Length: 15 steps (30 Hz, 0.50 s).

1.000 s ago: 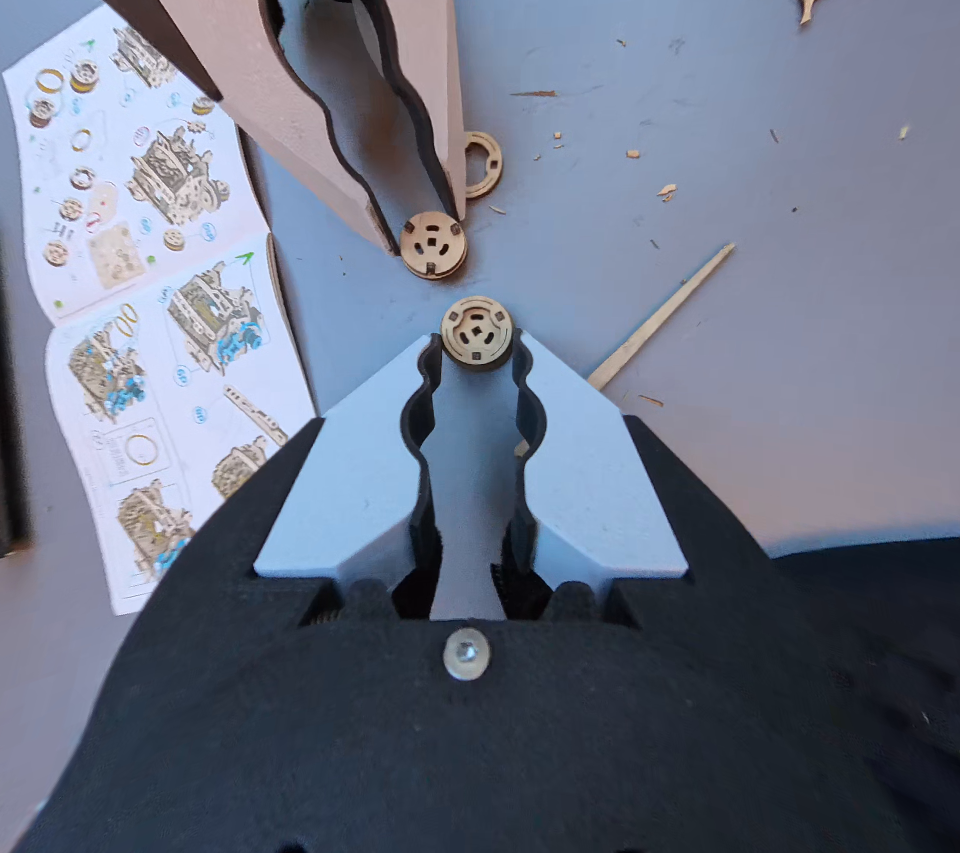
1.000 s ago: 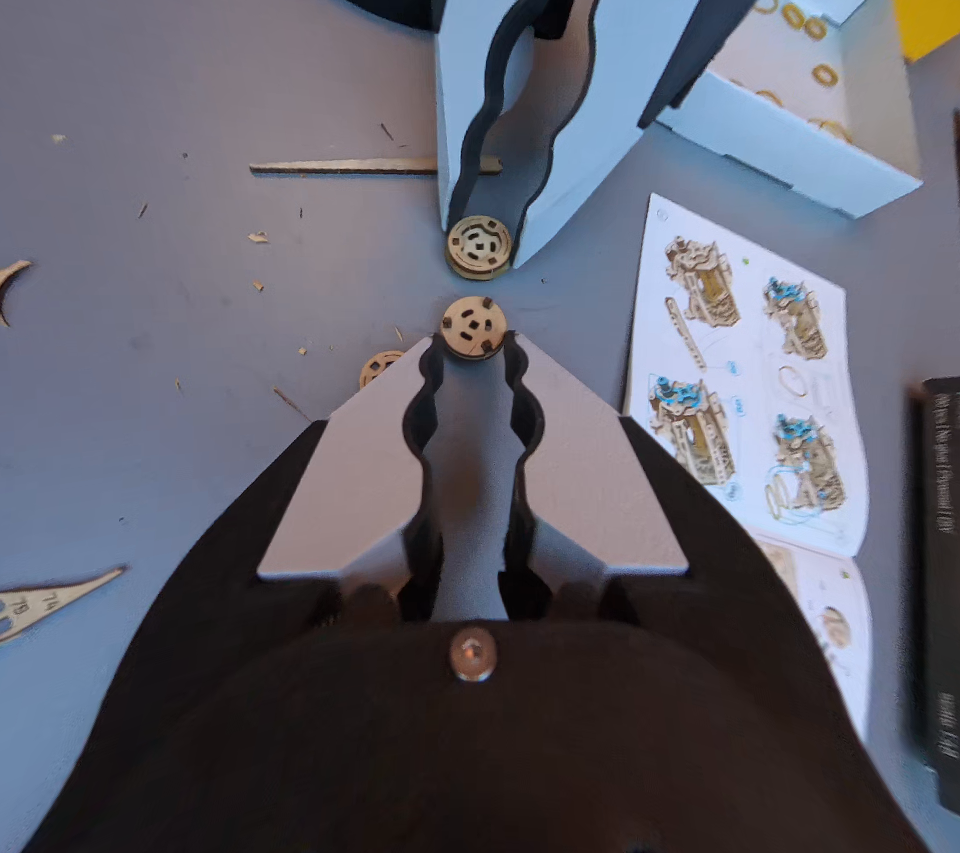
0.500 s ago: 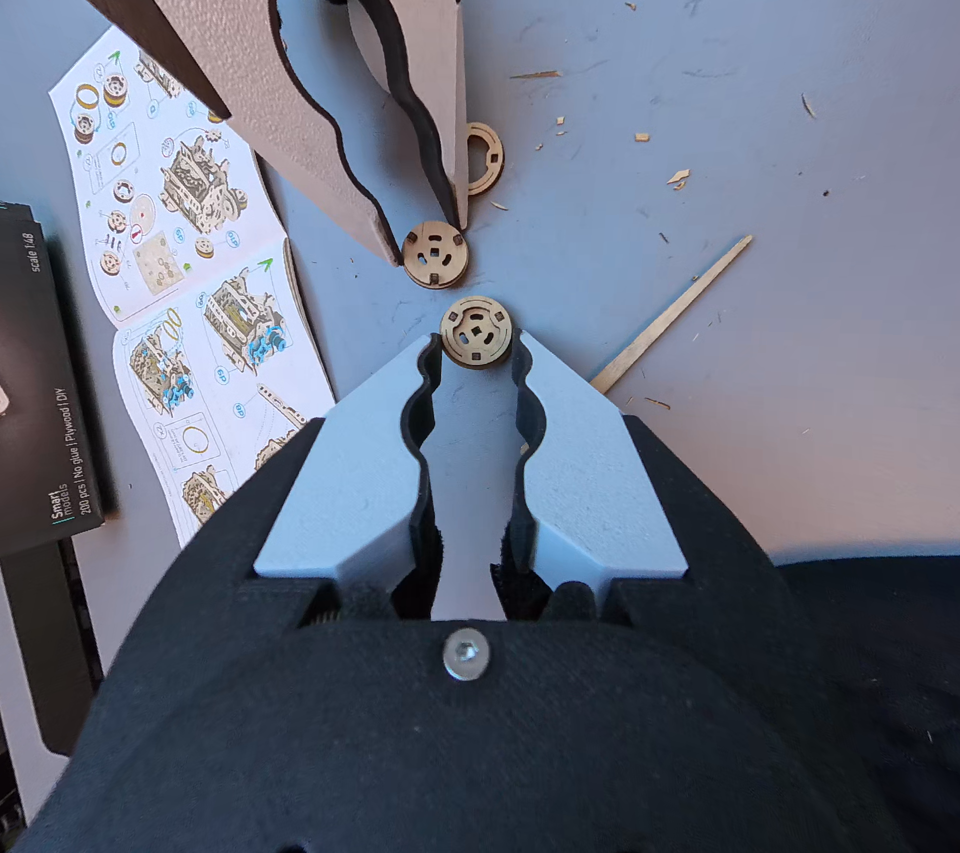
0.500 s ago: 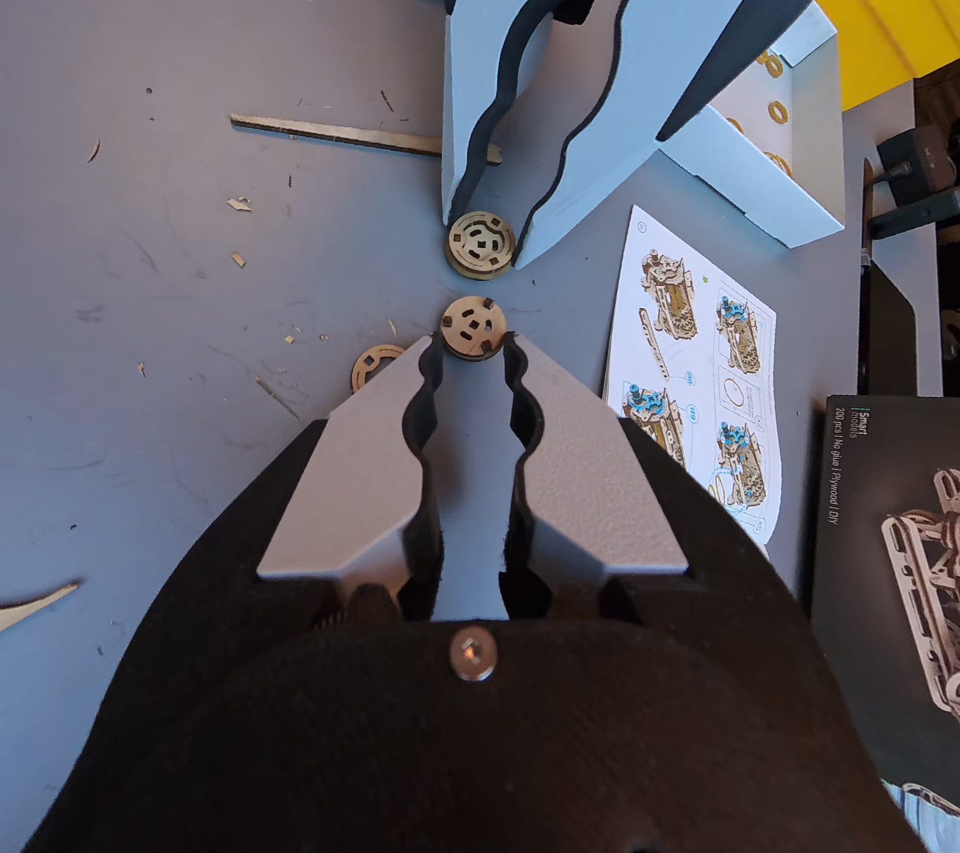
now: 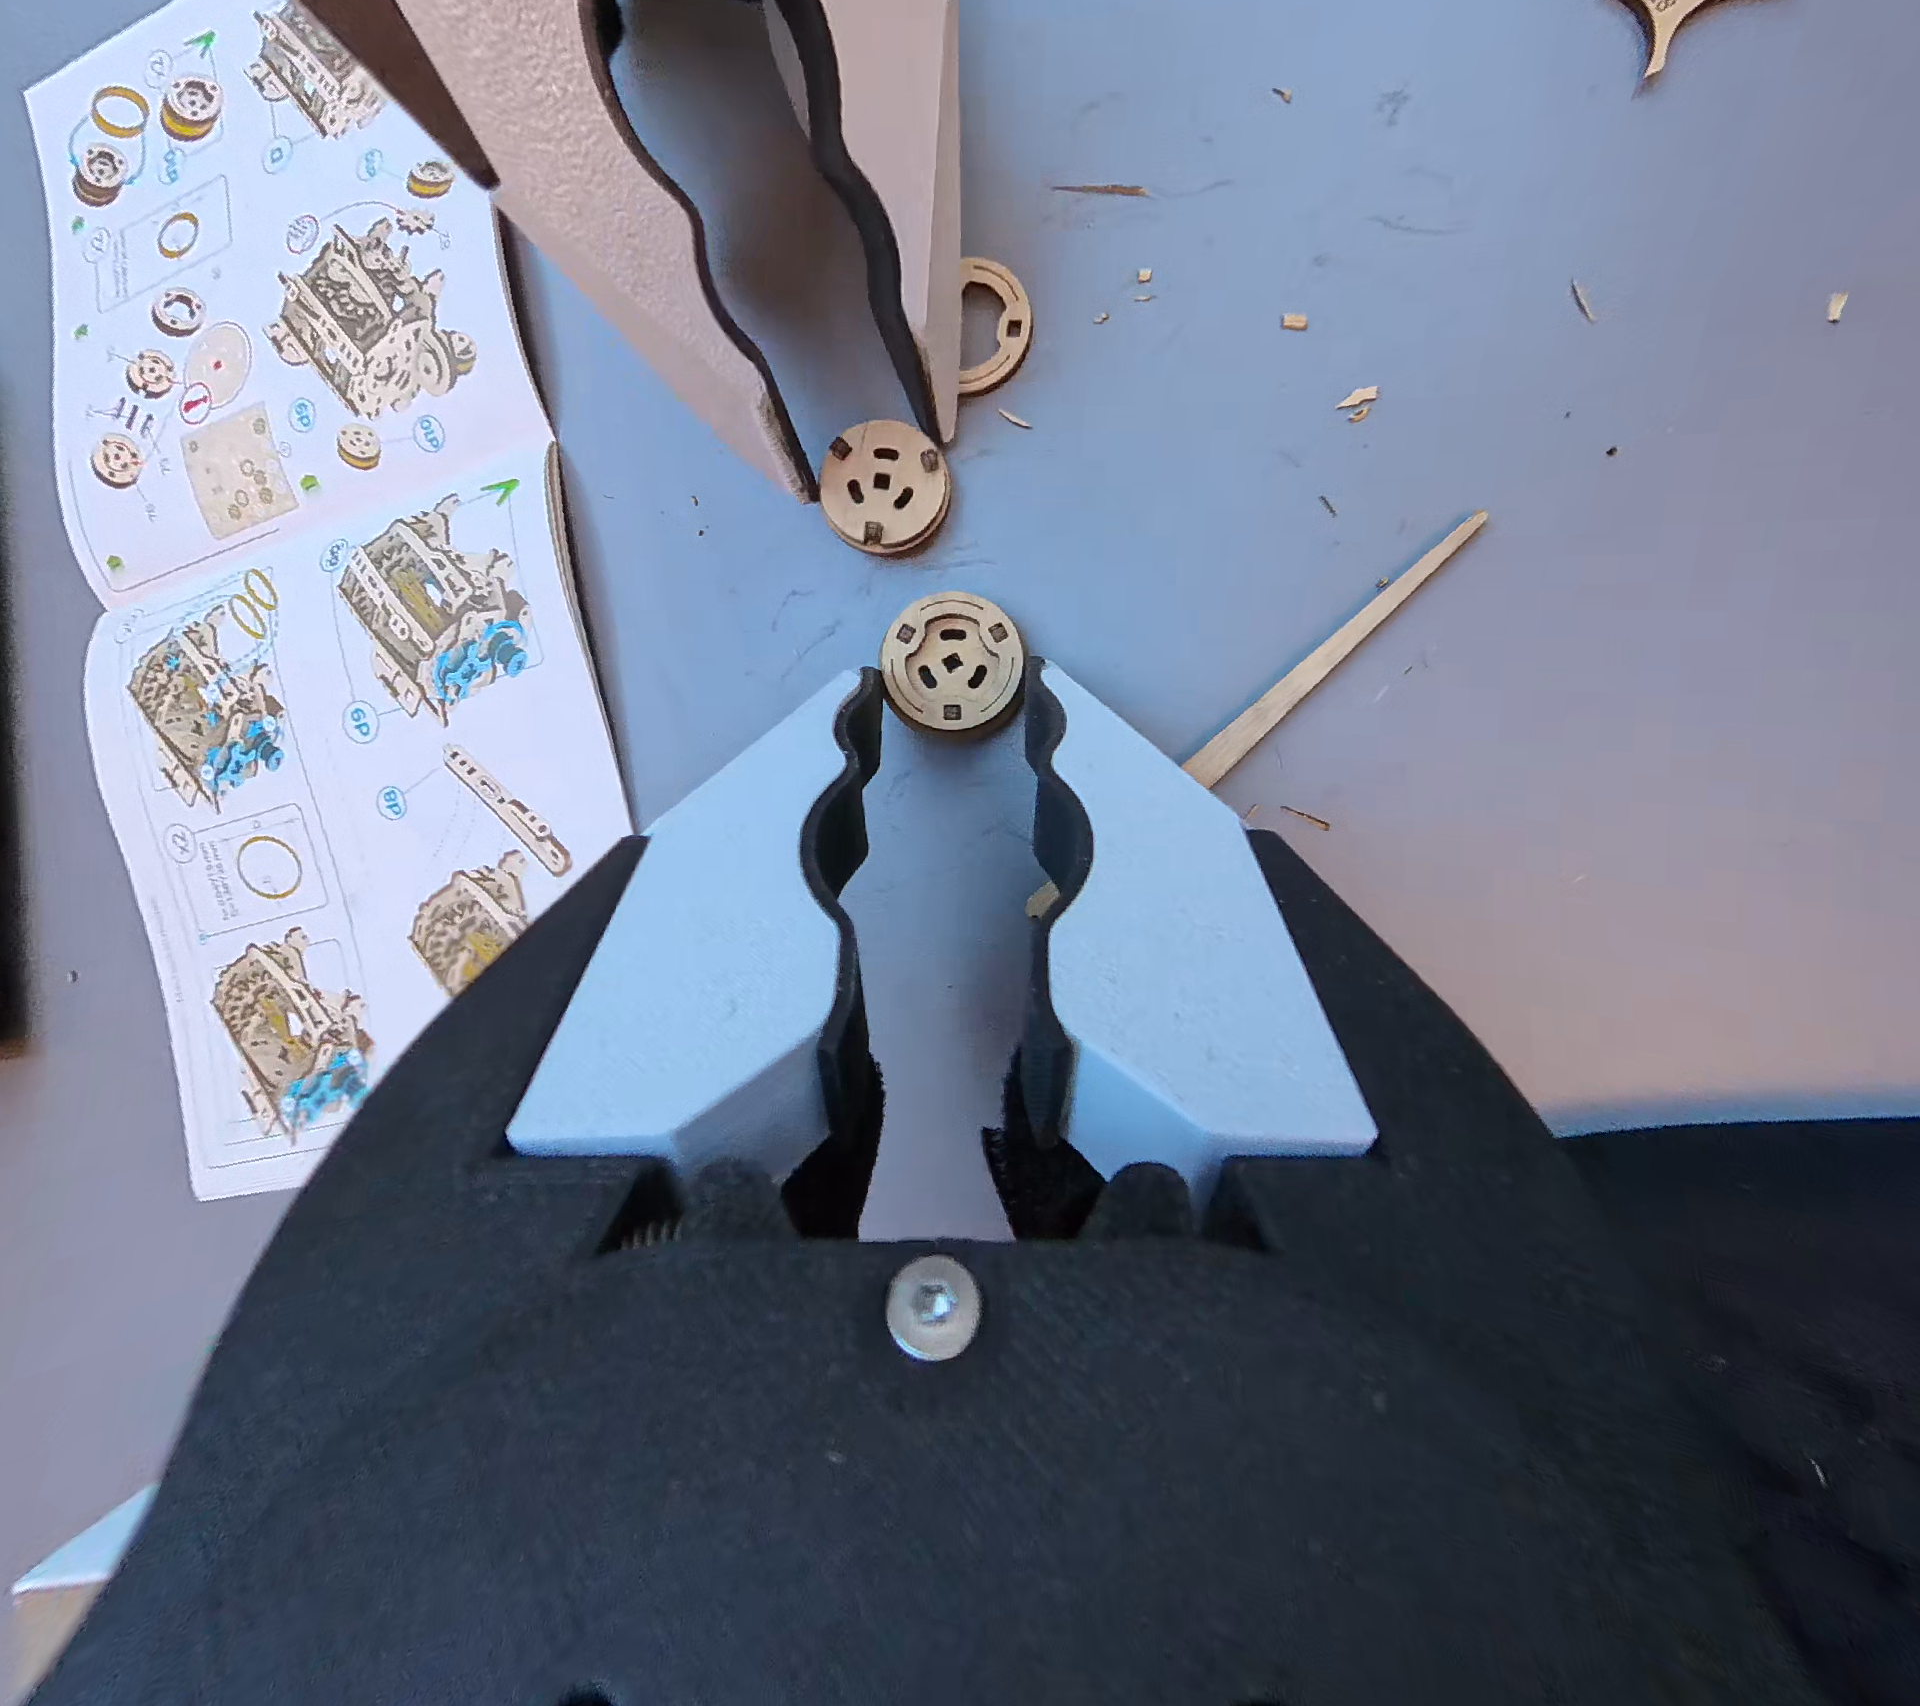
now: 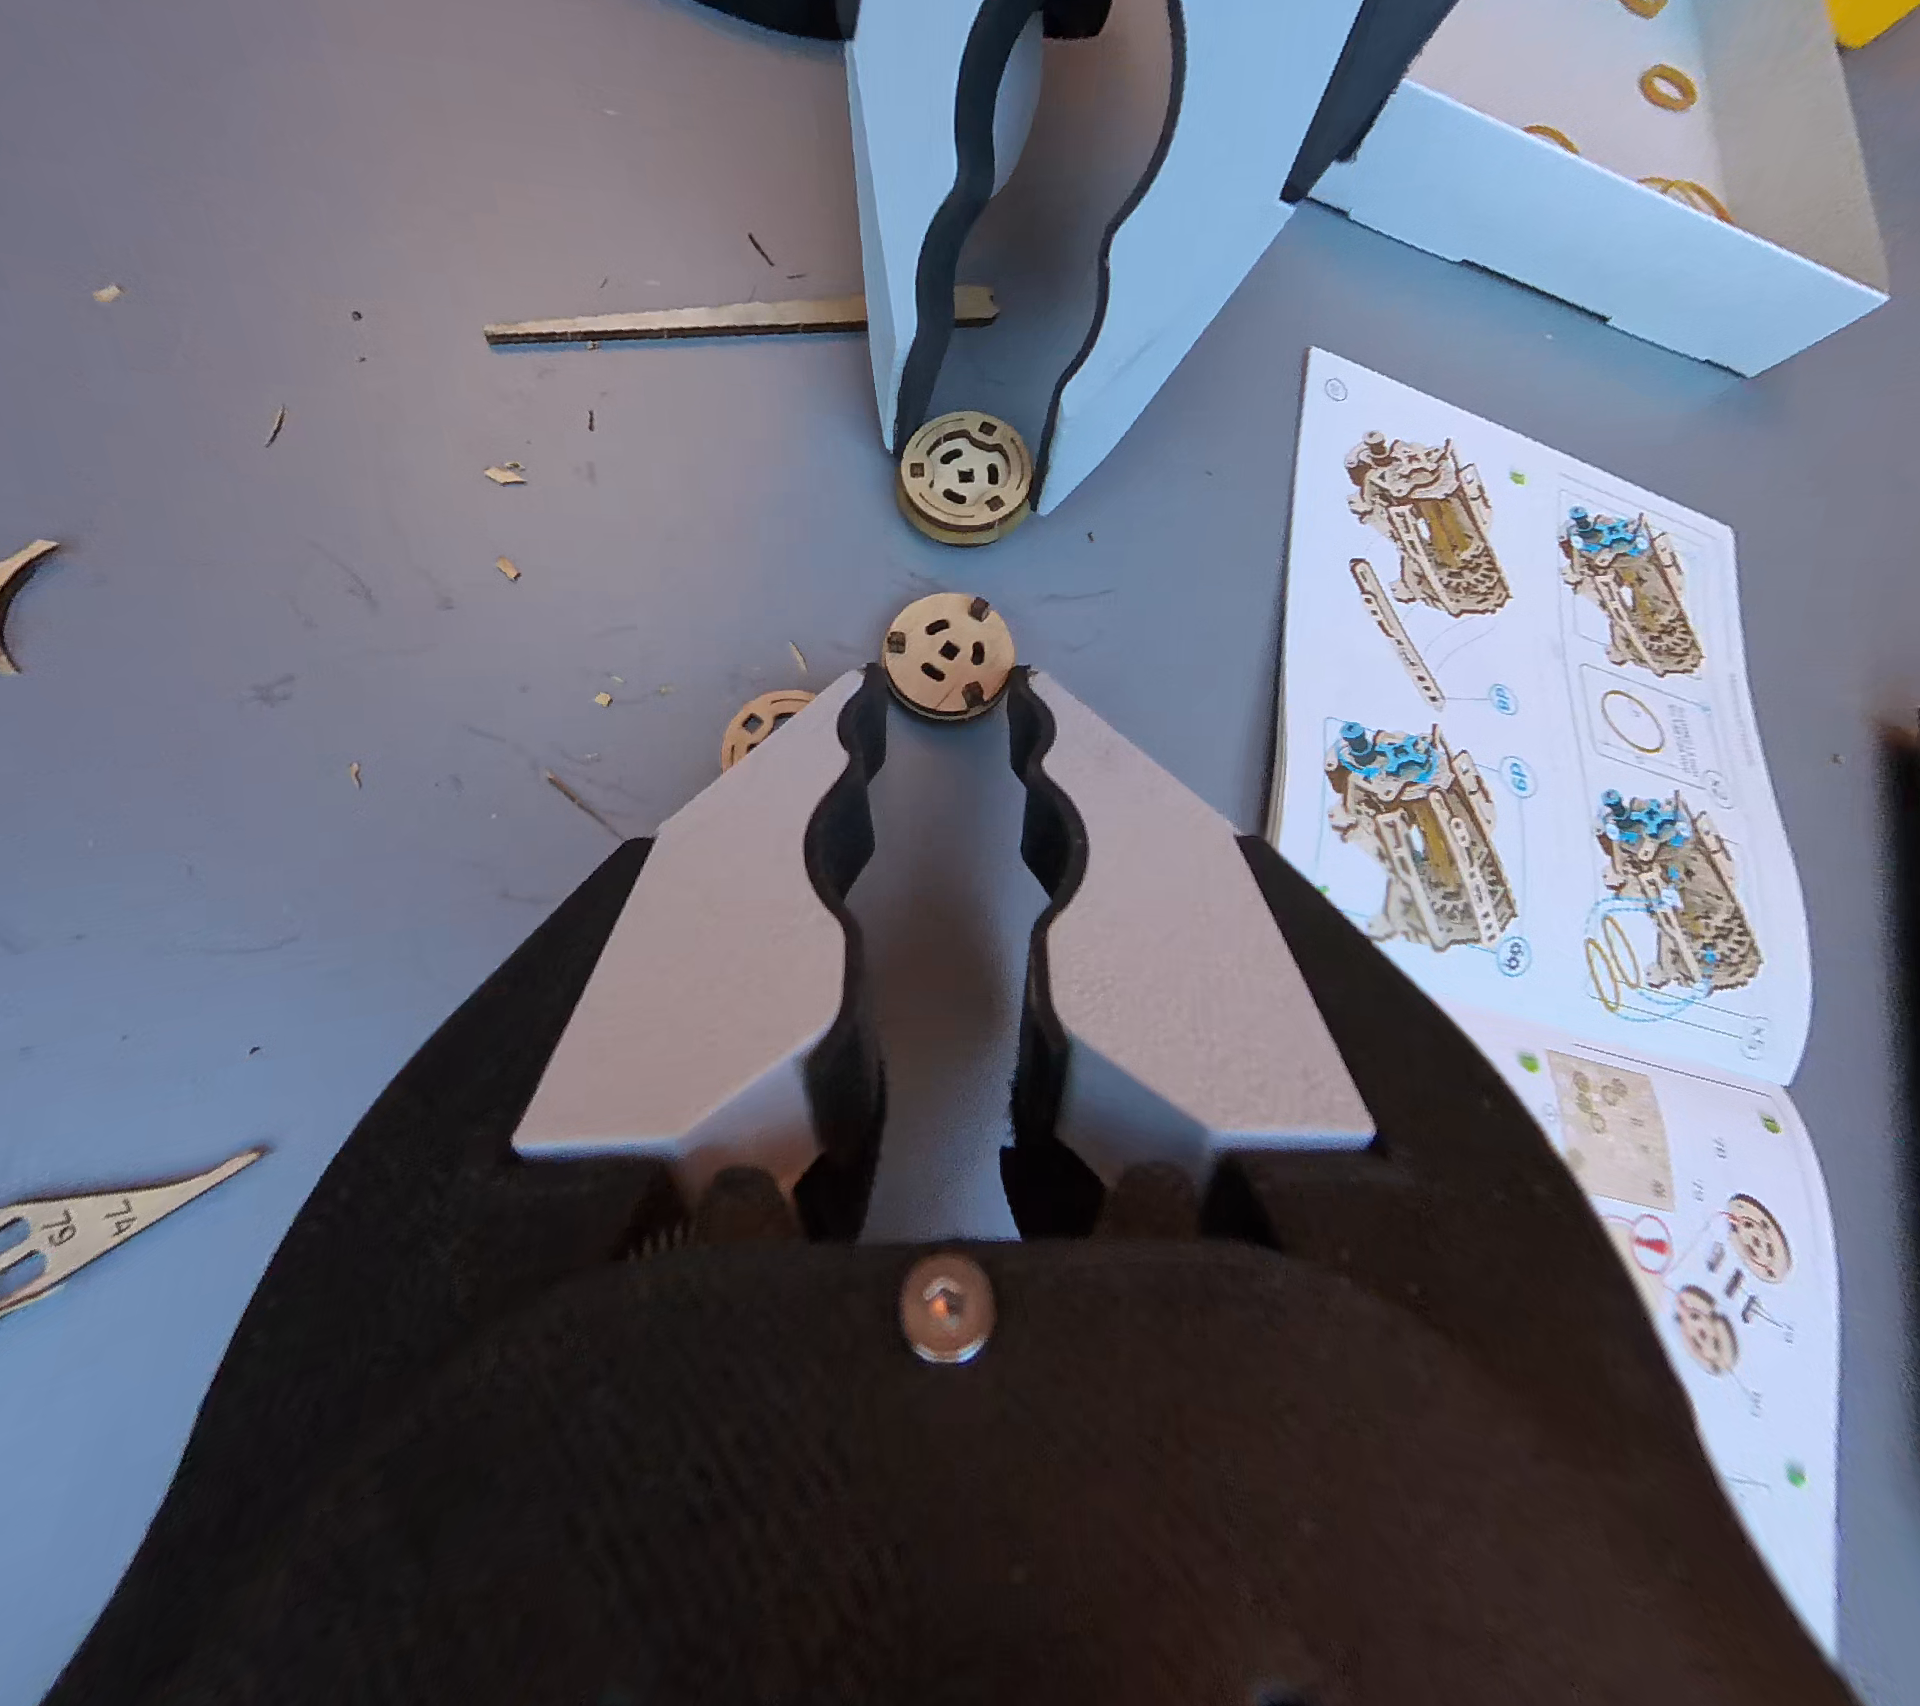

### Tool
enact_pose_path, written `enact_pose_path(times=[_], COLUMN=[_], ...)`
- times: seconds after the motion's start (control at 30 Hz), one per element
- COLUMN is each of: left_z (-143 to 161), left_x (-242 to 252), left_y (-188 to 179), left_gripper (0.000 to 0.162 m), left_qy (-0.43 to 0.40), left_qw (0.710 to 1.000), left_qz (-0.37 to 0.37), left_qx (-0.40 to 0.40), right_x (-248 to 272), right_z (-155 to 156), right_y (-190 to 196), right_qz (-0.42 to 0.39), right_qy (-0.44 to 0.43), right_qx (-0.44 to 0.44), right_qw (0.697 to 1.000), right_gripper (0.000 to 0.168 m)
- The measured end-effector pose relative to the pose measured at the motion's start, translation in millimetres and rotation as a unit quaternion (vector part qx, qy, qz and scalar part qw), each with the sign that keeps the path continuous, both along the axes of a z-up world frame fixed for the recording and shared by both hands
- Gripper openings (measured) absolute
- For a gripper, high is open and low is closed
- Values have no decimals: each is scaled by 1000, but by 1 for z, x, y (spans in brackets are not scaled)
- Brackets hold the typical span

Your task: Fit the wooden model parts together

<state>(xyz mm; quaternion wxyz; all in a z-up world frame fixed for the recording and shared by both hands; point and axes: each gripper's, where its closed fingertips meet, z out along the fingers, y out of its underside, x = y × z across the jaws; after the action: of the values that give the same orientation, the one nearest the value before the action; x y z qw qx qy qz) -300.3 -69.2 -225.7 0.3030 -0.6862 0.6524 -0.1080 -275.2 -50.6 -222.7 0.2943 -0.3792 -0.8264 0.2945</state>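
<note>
Left gripper (image 5: pixel 953 682) and right gripper (image 6: pixel 948 682) each pinch a small wooden disc (image 5: pixel 952 664) (image 6: pixel 948 655) by the rim, facing just apart above the table (image 5: pixel 1558 721); light, stiff, thin, likely brittle pegs.

Since half a second ago my two claws have drawn slightly apart: the slotted disc (image 5: pixel 885 487) in my right claw (image 5: pixel 875 461) now sits farther from the ringed disc (image 5: pixel 951 662) in my left claw (image 5: pixel 951 680). The black box beside the instruction booklet (image 5: pixel 312 576) has slipped almost out of both views.
</note>
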Motion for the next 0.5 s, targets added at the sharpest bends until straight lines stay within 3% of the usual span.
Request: enact_pose_path(times=[0.27, 0.5], left_z=[0, -1], left_x=[1, 1], left_y=[-1, -3], left_gripper=[26, 26], left_qy=[-42, -58], left_qw=[999, 997], left_qz=[-8, -4], left_qx=[-28, -48], right_x=[0, -1], right_z=[-2, 1], right_y=[0, 1], right_qz=[-3, 9], right_qy=[-13, 14], right_qx=[-58, 8], right_qw=[998, 1000], right_gripper=[23, 23])
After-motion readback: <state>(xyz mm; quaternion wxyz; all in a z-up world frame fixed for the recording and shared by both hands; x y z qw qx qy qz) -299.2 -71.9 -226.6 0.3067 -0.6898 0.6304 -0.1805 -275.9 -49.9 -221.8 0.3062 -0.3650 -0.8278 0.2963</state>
